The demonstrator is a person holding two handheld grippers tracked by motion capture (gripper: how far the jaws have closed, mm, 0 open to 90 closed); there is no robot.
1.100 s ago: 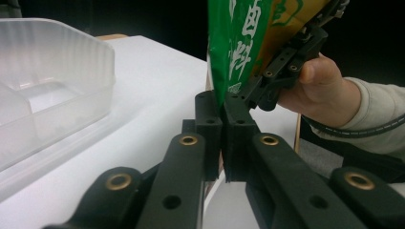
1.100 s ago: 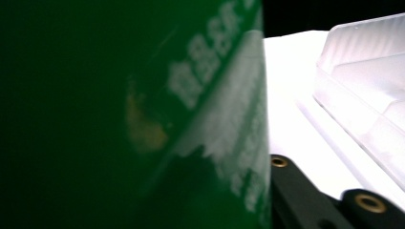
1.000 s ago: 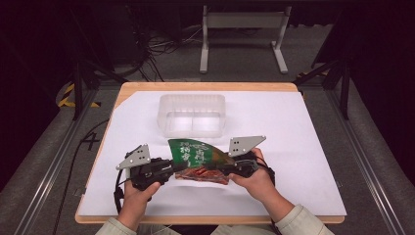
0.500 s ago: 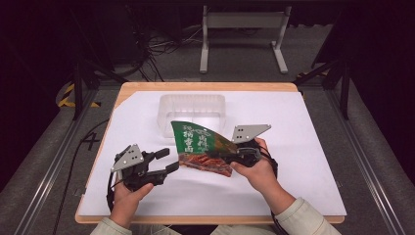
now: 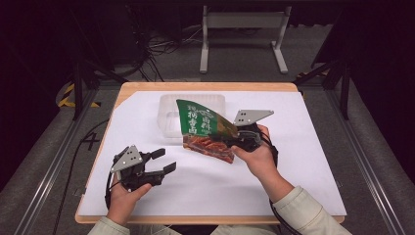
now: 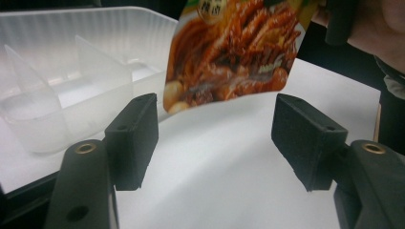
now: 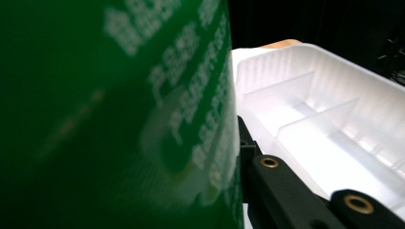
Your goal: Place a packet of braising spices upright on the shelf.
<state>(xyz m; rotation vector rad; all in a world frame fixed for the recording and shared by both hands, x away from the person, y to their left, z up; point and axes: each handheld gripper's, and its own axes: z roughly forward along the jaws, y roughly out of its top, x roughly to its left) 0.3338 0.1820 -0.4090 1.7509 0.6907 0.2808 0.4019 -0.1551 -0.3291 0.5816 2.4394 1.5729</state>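
A green snack bag printed with brown food hangs tilted above the white sheet, and my right gripper is shut on its right end. The bag's upper corner overlaps a clear divided tray behind it. My left gripper sits low at the front left, apart from the bag; its jaws have just been opening and nothing is between them. In the left gripper view the bag floats beyond the spread pads, beside the tray. In the right gripper view the green bag covers the left, with the tray at right.
A white sheet covers the wooden table. The tray stands at the back centre. A metal stand and cables lie on the floor beyond the table's far edge.
The left gripper let go of the bag, opened and drew back to the front left. The right gripper carried the bag up and toward the tray.
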